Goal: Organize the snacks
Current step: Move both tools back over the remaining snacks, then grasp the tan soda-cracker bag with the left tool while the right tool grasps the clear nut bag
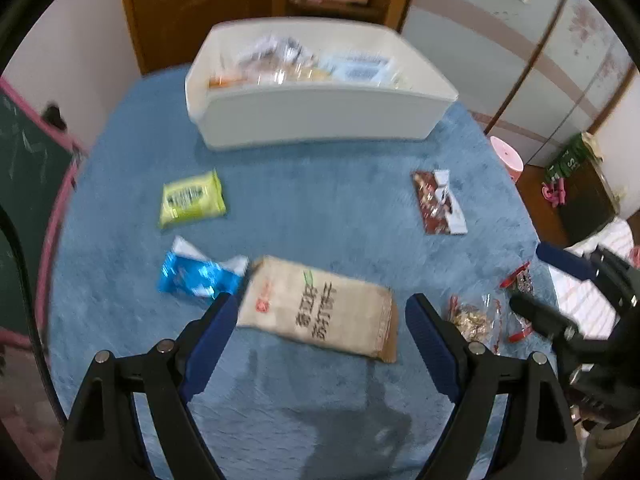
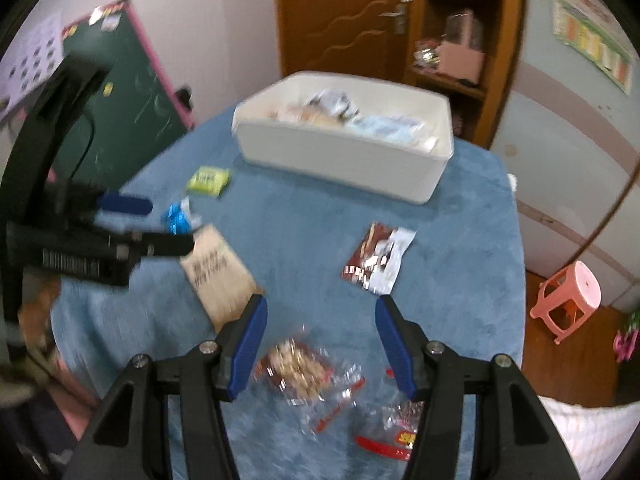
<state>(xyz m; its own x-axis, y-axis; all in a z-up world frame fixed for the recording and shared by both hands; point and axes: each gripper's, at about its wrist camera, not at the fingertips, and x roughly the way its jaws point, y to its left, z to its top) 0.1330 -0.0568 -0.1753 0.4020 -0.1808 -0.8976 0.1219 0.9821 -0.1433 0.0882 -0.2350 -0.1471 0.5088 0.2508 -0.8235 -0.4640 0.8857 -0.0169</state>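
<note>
A white bin point(image 1: 320, 114) holding several snack packets stands at the far side of the blue table; it also shows in the right wrist view point(image 2: 344, 160). My left gripper point(image 1: 320, 312) is open, just above a tan cracker packet point(image 1: 320, 312). A blue packet point(image 1: 196, 276), a green packet point(image 1: 192, 198) and a brown-white packet point(image 1: 438, 202) lie loose. My right gripper point(image 2: 320, 320) is open above a clear nut packet point(image 2: 300, 372), with a clear red-edged packet point(image 2: 396, 428) beside it.
The table is covered in blue cloth point(image 1: 320, 200). A pink stool point(image 2: 568, 300) stands on the floor to the right. A green chalkboard point(image 2: 132, 92) leans at the left. A wooden door and shelf point(image 2: 452, 32) stand behind the table.
</note>
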